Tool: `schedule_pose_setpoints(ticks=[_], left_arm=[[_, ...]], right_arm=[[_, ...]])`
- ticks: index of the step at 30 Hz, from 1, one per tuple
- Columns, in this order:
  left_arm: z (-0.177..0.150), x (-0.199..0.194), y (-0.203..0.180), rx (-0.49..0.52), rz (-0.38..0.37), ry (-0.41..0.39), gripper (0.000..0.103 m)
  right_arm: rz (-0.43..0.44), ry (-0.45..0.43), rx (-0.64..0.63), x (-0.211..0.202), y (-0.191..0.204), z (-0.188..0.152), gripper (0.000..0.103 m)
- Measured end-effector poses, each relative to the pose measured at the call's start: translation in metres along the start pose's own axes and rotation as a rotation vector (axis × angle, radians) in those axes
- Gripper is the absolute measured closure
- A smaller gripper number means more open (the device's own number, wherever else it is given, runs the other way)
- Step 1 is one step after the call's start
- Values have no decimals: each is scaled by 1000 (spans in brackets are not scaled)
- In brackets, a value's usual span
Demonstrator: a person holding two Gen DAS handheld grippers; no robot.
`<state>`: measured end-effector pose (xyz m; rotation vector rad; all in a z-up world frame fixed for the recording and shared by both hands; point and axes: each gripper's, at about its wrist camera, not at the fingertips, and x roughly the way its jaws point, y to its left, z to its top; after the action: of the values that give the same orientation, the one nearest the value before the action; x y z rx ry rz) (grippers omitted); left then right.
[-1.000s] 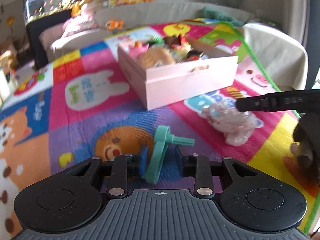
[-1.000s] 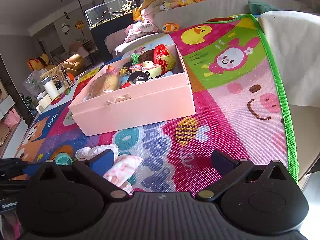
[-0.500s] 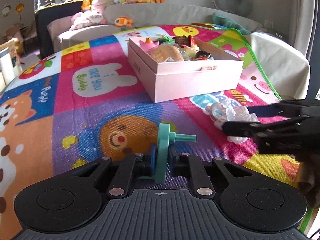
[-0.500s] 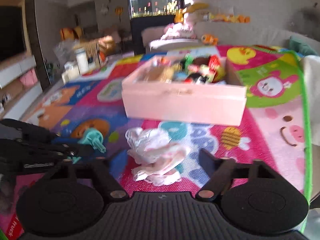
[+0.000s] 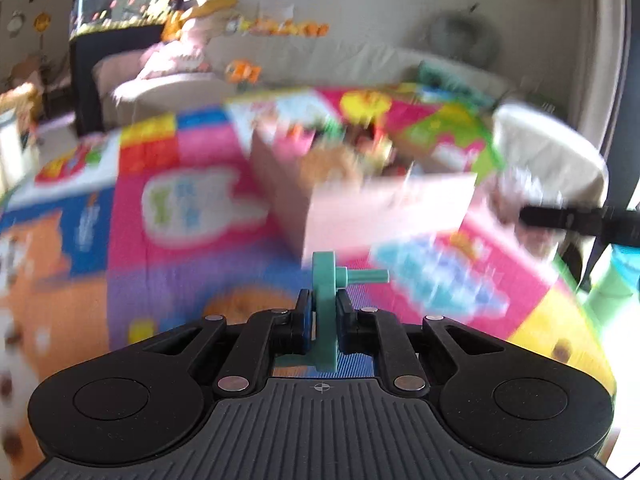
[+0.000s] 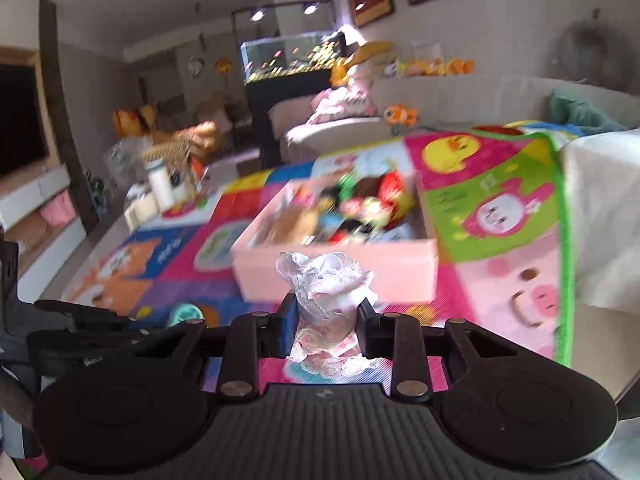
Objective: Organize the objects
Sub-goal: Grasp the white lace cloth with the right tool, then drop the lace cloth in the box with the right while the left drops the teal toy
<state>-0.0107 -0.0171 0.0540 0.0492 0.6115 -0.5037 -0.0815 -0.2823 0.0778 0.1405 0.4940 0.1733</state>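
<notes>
Already both pickups look done: the left gripper (image 5: 320, 312) clamps a teal toy (image 5: 326, 300), the right gripper (image 6: 326, 320) squeezes a lace bundle (image 6: 326, 280). Dropping both into the pink box (image 6: 340, 268) remains.

Motion-blurred pink box (image 5: 384, 204) and contents, play mat (image 5: 192, 200) print unreadable.
</notes>
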Motion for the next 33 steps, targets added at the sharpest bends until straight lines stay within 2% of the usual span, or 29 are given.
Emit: schedule_pose_setpoints(ticks=[4, 7, 9, 11, 16, 18, 21, 24, 27, 30, 32, 33], left_arm=[[60, 7, -12, 22, -50, -96, 89], [102, 35, -19, -39, -102, -156, 89], [119, 63, -19, -88, -165, -142, 84], [124, 85, -15, -157, -181, -129, 84], [100, 81, 10, -273, -136, -237, 84], [87, 76, 22, -302, -111, -216, 84], [60, 71, 39, -335, -128, -158, 84], [34, 66, 52, -363, -146, -144, 84], [17, 64, 67, -408, -182, -155, 83], [11, 63, 79, -445, -205, -157, 83], [7, 58, 87, -461, -210, -172, 83], [6, 56, 90, -469, -211, -179, 83]], right_arm=[[-43, -54, 27, -6, -15, 10, 74], [-58, -49, 56, -1, -24, 9, 74], [-75, -27, 68, 4, -29, 6, 74], [-96, -9, 67, 7, -32, 5, 74], [-138, 16, 52, 9, -41, 14, 74], [-126, 33, 60, 15, -44, 27, 74], [-64, 82, 93, 35, -48, 55, 74], [-48, 161, 96, 70, -46, 84, 74], [-120, 277, 61, 115, -37, 101, 74], [-161, 431, 47, 156, -31, 101, 74], [-195, 478, 17, 168, -23, 99, 67], [-195, 488, 2, 169, -20, 102, 57]])
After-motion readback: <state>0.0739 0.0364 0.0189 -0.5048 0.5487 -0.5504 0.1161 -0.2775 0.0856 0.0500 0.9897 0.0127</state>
